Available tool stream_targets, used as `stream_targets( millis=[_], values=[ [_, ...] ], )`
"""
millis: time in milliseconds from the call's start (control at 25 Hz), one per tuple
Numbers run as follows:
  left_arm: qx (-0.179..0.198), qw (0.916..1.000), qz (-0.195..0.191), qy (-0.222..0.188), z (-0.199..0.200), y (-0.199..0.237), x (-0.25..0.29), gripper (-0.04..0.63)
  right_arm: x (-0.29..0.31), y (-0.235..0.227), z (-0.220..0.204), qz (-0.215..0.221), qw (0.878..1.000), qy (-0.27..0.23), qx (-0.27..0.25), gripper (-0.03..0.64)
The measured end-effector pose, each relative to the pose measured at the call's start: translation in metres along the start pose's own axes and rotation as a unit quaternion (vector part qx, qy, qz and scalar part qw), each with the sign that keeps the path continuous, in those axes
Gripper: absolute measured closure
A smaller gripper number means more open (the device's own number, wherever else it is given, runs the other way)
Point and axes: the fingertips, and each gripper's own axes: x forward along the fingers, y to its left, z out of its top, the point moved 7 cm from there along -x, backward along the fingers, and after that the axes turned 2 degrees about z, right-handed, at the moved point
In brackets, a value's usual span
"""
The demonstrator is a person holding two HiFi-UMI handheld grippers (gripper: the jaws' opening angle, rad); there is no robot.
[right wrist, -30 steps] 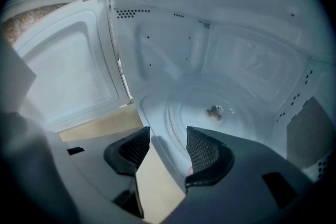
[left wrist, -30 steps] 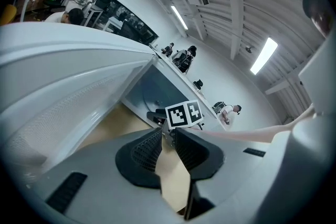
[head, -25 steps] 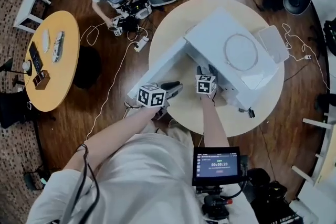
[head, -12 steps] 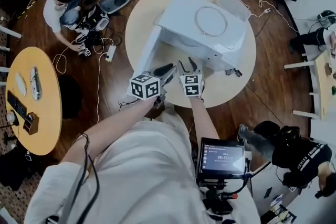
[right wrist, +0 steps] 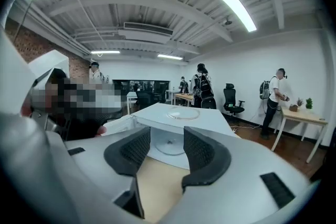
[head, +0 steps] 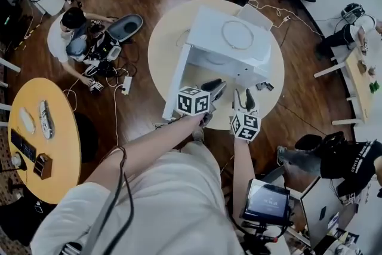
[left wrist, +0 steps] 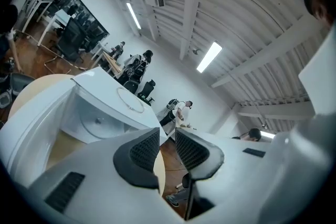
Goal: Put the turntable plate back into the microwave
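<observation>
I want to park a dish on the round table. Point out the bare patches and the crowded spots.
Bare: the table left of the open microwave door, and the strip in front of the microwave. Crowded: the far rim behind the microwave, taken by a white panel.

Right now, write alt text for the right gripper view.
An open white microwave sits on a tan table, a glass plate inside it and a ring on top. The right gripper holds its fingers apart and empty before it.
</observation>
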Motion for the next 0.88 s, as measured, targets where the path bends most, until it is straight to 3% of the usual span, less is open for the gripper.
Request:
stream_targets(
  millis=[120, 400, 520, 720, 880],
  values=[
    [0.025, 0.9997, -0.004, -0.003, 0.002, -0.009, -0.016, 0.511, -0.039, -0.002, 0.016, -0.041, 0.998, -0.049, 0.014, 0.422],
    [0.165, 0.986, -0.019, 0.016, -0.029, -0.052, -0.051, 0.511, -0.141, -0.006, 0.01, -0.108, 0.99, -0.079, 0.037, 0.422],
    [0.193, 0.981, -0.012, 0.02, -0.022, -0.051, -0.07, 0.511, -0.139, -0.003, 0.001, -0.108, 0.989, -0.084, 0.057, 0.422],
    [0.217, 0.9758, 0.005, 0.022, -0.015, -0.052, -0.086, 0.511, -0.107, 0.003, -0.005, -0.081, 0.993, -0.074, 0.034, 0.422],
    [0.216, 0.9762, 0.013, -0.002, 0.001, -0.062, -0.092, 0.511, -0.088, 0.002, 0.021, -0.053, 0.994, -0.093, -0.003, 0.422]
  ],
)
